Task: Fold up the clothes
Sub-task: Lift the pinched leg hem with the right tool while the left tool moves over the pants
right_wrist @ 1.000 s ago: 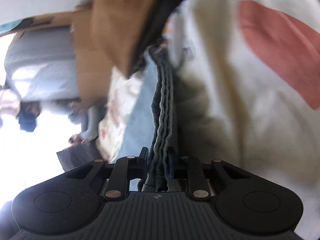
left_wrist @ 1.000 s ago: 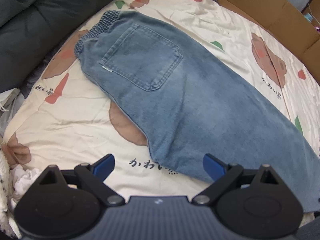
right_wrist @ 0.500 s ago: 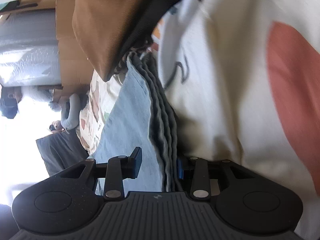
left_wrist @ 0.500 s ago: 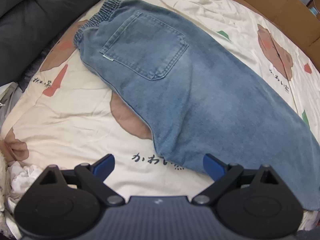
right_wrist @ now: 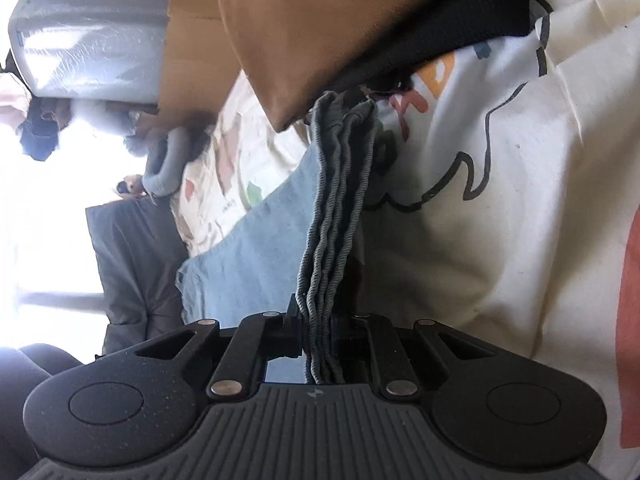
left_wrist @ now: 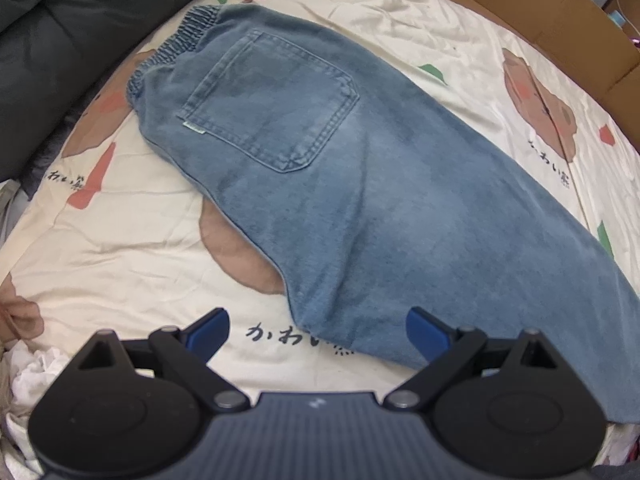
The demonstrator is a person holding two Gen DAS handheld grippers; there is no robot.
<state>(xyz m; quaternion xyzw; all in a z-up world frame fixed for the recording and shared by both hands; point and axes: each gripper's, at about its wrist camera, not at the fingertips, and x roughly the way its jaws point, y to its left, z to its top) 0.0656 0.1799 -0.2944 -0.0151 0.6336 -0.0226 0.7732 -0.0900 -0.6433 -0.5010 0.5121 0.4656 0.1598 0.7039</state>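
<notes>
Blue jeans point(left_wrist: 360, 184) lie flat on the printed bedsheet point(left_wrist: 120, 240), back pocket up, elastic waistband at the upper left. My left gripper point(left_wrist: 316, 320) hovers above the near edge of the jeans, pointing down, open, with nothing between its blue pads. In the right wrist view the gathered waistband point(right_wrist: 340, 184) runs straight into my right gripper point(right_wrist: 318, 320). Its jaws are closing and the pads press on the band from both sides. The denim leg point(right_wrist: 256, 264) spreads out to the left of the band.
Cardboard point(left_wrist: 540, 4) borders the bed at the upper right and dark fabric point(left_wrist: 60, 40) at the upper left. A crumpled white cloth point(left_wrist: 32, 372) lies at the lower left. Brown cloth point(right_wrist: 320, 20) over black cloth point(right_wrist: 460, 28) lies just beyond the waistband.
The right gripper's jaws opened around the waistband half a second ago and have closed on it again, while the hand shifted and rolled. The left gripper has stayed almost still.
</notes>
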